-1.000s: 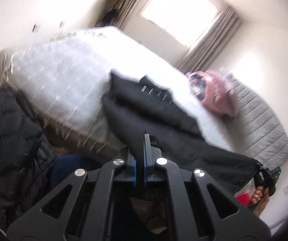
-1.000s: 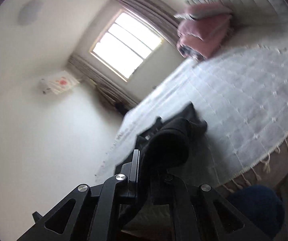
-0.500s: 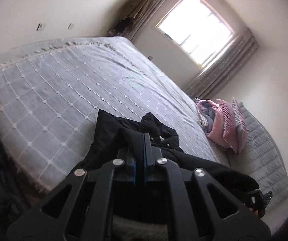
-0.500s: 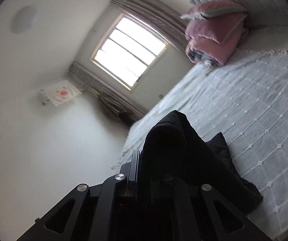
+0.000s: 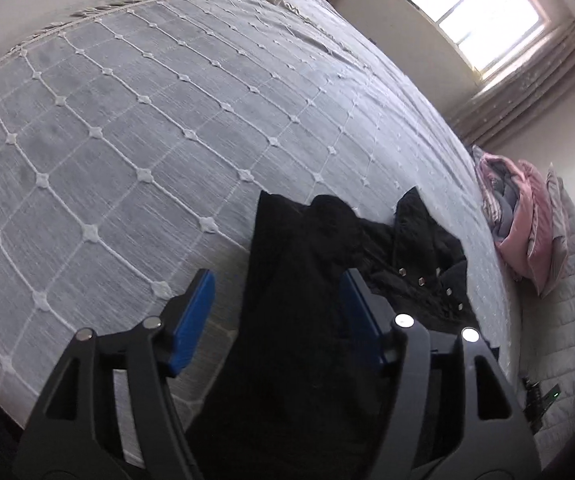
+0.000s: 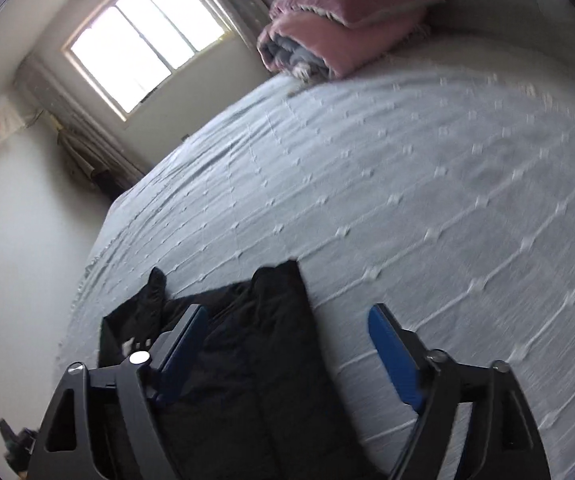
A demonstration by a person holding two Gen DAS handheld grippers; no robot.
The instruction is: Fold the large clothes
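Note:
A black jacket (image 5: 319,288) lies on the grey quilted bedspread (image 5: 127,128), its collar and metal studs to the right in the left wrist view. My left gripper (image 5: 277,292) hovers over it with its jaws opening; the cloth lies between the blue pads (image 5: 193,312) without being pressed. In the right wrist view the same jacket (image 6: 247,352) spreads below my right gripper (image 6: 287,328). Its jaws are opening too, and the pads (image 6: 393,356) stand apart from the cloth.
A folded pink and grey duvet (image 5: 523,216) sits at the head of the bed, also seen as the pink duvet (image 6: 327,32) in the right wrist view. A bright window (image 6: 139,36) and curtains lie beyond. The other gripper (image 5: 539,400) shows at the bed's far edge.
Both grippers carried the black jacket forward over the bed and lowered it. Both were shut on the cloth before; now their jaws stand apart and the jacket rests on the bedspread.

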